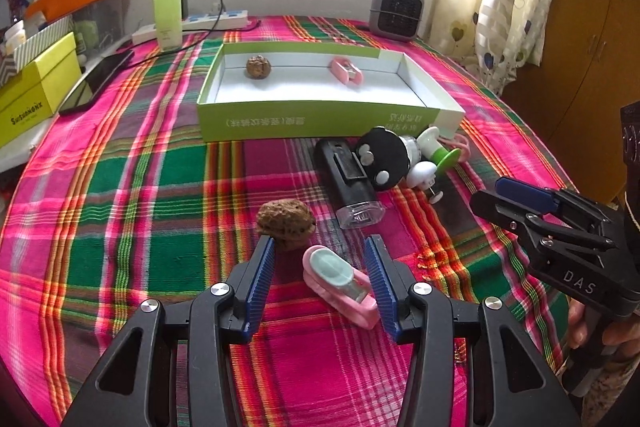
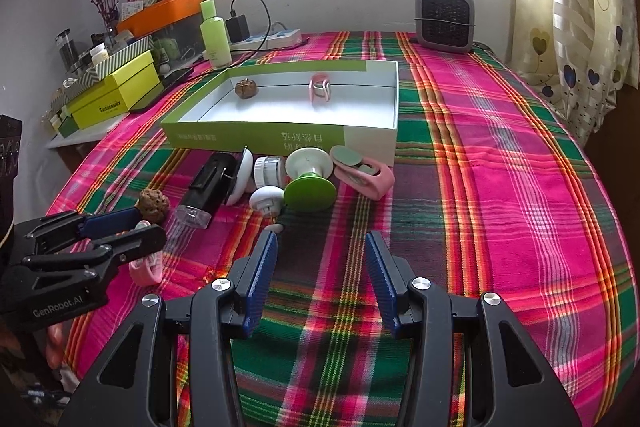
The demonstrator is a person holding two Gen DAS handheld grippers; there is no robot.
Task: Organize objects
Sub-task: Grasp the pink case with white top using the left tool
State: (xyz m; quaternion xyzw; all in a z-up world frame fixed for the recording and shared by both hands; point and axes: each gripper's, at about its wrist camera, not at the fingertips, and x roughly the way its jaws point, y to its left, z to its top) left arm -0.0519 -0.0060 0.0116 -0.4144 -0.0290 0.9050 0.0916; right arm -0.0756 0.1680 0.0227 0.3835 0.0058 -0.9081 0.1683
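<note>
Currently we count two items inside shallow green-and-white cardboard box [image 1: 320, 119]: brown wrinkled walnut [image 1: 258, 67], pink plastic clip [image 1: 346, 70]. Left on plaid cloth: second brown walnut [image 1: 285, 223], pink clip with pale-green pad [image 1: 340, 283], black rectangular gadget with clear end [image 1: 349, 183], black-and-white round toy [image 1: 385, 159], green-and-white spool [image 2: 310, 179], another pink clip [image 2: 362, 177]. Left gripper [image 1: 320, 267] released, jaws straddling nearest pink clip, pads not touching. Right gripper [image 2: 320, 263] released, over bare cloth. We judge task early-stage.
</note>
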